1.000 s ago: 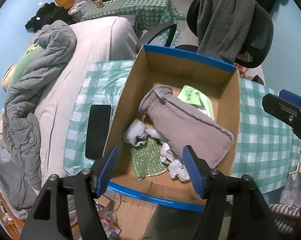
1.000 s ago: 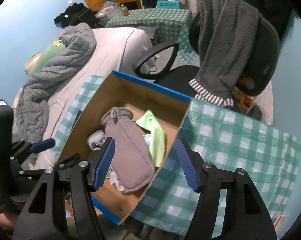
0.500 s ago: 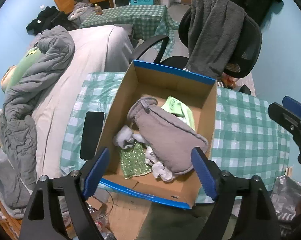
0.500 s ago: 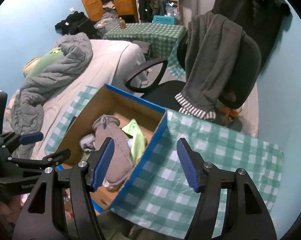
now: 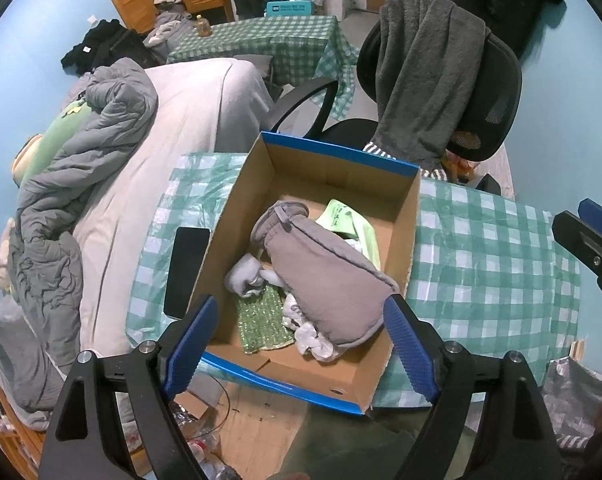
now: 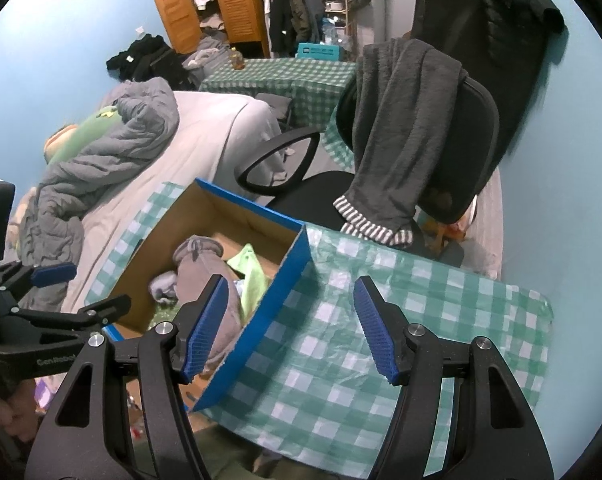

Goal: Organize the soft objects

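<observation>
Bed [image 5: 189, 128] w/ grey duvet [image 5: 81, 152] fills the left side. Chair [image 5: 489, 92] behind the table, dark grey towel [image 5: 425, 76] draped over its back. Table [image 5: 497, 264] has a green check cloth; second checked table [image 5: 269, 44] further back by the wardrobe.

Box [image 5: 333, 172] – cardboard, blue rim – sits on the table's left part, open top. Black phone [image 5: 186, 272] lies flat on the cloth just beside the box's left wall.

Soft stuff is all inside the box: grey slipper [image 5: 325, 276] biggest, lying diagonally on top of the rest; lime cloth [image 5: 353, 224] tucked behind it toward the back; sparkly green sponge [image 5: 261, 320] flat on the floor at front; grey sock [image 5: 245, 276] balled up left of the slipper; white crumpled bits [image 5: 313, 340] under the slipper's near end.

My left gripper [image 5: 299, 348] hangs above the box's front edge, fingers spread as wide as they go, nothing btw them, touching nothing.

My right gripper [image 6: 291, 328] is over the box's right wall and bare cloth, fingers also apart, empty.
</observation>
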Available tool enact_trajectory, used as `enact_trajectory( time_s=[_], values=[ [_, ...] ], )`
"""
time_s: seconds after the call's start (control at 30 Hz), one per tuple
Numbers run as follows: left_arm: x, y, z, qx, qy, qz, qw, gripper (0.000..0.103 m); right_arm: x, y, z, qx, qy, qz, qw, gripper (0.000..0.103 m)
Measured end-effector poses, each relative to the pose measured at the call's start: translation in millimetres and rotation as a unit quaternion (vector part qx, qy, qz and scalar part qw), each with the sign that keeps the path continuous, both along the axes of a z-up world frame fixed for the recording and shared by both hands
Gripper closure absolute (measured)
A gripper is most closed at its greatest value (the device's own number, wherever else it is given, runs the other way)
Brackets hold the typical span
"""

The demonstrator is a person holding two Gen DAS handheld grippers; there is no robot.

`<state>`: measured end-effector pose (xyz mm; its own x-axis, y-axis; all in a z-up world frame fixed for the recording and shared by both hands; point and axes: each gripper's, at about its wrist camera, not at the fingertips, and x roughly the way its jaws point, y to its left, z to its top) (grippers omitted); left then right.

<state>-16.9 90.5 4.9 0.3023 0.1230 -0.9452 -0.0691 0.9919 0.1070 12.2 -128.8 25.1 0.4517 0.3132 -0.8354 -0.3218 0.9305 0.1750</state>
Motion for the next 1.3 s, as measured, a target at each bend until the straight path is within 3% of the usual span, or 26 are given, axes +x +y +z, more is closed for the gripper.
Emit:
enact_trajectory(
  time_s=[1.3],
  values=[
    [-2.8, -15.6, 5.6, 0.000, 0.001, 0.006, 1.0000, 0.017, -11.7, -27.9, -5.6, 0.004, 0.008, -0.006, 1.000, 0.037]
  ],
)
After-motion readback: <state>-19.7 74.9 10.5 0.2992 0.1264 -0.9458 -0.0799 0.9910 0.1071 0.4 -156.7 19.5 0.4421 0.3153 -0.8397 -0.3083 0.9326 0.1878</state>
